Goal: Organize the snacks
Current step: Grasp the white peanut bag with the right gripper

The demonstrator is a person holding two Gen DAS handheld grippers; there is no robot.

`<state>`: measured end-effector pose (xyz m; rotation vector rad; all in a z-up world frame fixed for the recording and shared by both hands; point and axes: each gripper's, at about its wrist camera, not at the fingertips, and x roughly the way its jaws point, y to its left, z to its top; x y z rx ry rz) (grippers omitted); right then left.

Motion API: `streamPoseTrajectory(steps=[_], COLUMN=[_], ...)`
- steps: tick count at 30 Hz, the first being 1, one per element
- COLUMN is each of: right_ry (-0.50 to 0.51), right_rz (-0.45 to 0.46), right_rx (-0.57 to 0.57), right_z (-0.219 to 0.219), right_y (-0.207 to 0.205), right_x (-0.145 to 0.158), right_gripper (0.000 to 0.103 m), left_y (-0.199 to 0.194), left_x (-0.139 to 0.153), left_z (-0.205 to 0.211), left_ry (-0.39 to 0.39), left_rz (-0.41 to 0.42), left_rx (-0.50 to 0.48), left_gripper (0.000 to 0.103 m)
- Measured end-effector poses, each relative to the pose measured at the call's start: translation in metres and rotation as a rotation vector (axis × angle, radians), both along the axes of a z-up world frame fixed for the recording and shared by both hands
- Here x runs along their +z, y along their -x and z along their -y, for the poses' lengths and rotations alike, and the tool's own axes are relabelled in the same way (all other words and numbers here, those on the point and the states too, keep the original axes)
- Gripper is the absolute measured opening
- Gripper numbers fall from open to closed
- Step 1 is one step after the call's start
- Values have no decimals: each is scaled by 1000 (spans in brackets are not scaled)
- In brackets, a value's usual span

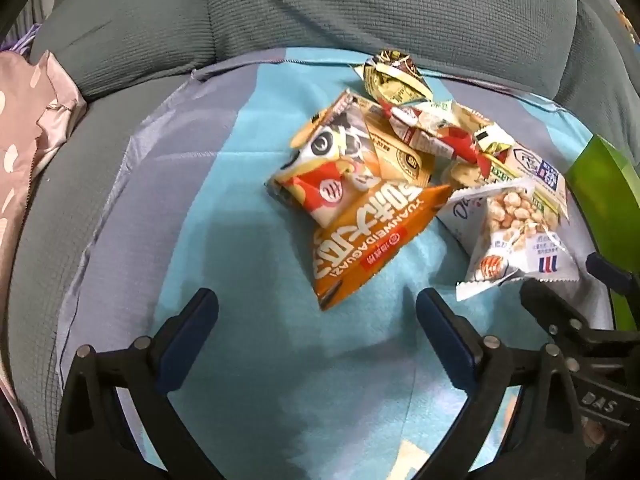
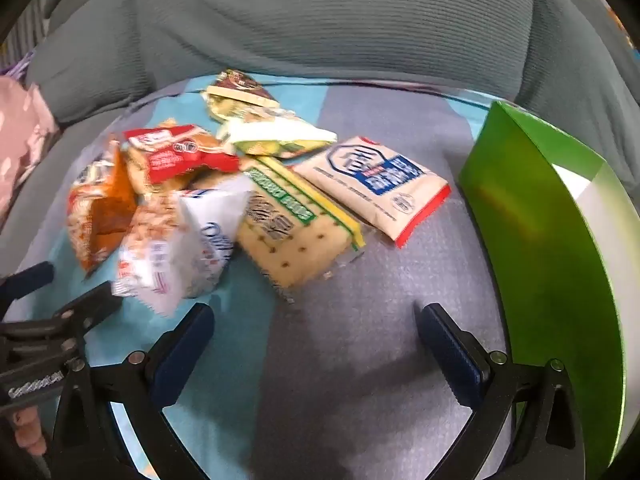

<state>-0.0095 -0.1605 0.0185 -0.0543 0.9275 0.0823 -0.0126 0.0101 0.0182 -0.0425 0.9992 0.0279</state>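
Observation:
Several snack packets lie in a loose pile on a blue and grey cloth [image 1: 224,168] spread over a sofa seat. An orange seed packet [image 1: 368,236] lies nearest my left gripper [image 1: 316,312], which stands open just short of it with nothing between its fingers. A white peanut packet [image 1: 516,232] lies to its right. In the right wrist view a cracker pack [image 2: 296,228] and a cream packet with blue print [image 2: 376,184] lie ahead of my right gripper [image 2: 314,316], which is open and empty. A green box [image 2: 560,240] stands at the right.
The grey-green sofa backrest [image 1: 320,8] rises behind the cloth. A pink spotted fabric [image 1: 28,120] lies at the far left of the seat. The other gripper's black frame [image 1: 580,328] shows at the right edge of the left wrist view.

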Motion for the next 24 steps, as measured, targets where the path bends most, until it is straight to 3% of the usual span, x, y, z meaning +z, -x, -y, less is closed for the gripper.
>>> streamPoseTrajectory(steps=[10,14,18,21,24], right_ry=[-84,-153,-273,-316,-379], right_rz=[73,69,99,65,6], right_rx=[22,56,51,51,50], right_z=[0,3,7,5,2], right_y=[18,19,22,12,-7], right_x=[30,42,57,61,55], right_gripper=[102,99,84,73,72], left_y=[6,6,3,-3,-7], left_x=[20,27,31,30,27], left_z=[-9,-15,-12,-4,5], left_ry=[50,136,246,336,413], left_rz=[55,61,59,40,17], left_rx=[4,-10,-59,-108,-134], left_gripper=[97,93,86,84,80])
